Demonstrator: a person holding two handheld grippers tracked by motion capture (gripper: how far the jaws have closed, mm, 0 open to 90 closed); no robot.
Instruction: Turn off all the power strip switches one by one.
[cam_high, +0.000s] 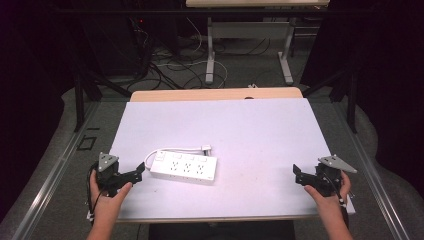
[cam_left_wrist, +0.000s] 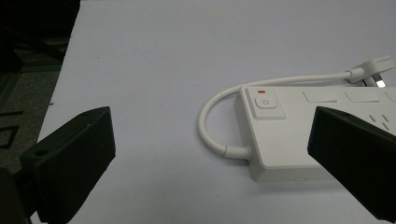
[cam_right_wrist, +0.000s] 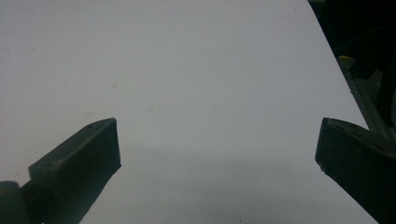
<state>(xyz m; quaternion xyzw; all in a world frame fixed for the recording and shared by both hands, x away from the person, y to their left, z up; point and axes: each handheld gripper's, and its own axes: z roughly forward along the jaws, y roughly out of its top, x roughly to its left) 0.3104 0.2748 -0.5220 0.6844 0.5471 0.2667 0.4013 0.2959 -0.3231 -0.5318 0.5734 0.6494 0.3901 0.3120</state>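
A white power strip (cam_high: 184, 167) lies on the white table sheet (cam_high: 240, 130), left of centre, its short white cord looping round to a plug (cam_high: 205, 148) behind it. In the left gripper view the strip (cam_left_wrist: 289, 135) shows its power button (cam_left_wrist: 265, 102) and the cord loop (cam_left_wrist: 210, 126). My left gripper (cam_high: 141, 170) sits at the table's front left, jaws wide apart, close to the strip's left end without touching it. My right gripper (cam_high: 296, 172) is at the front right, open over bare sheet, with nothing between its jaws (cam_right_wrist: 217, 154).
The sheet's right edge (cam_right_wrist: 345, 84) runs close to the right gripper, with dark floor beyond. Behind the table stand a desk frame (cam_high: 247, 45) and loose floor cables (cam_high: 170, 67). A metal rail (cam_high: 55, 170) runs along the floor at the left.
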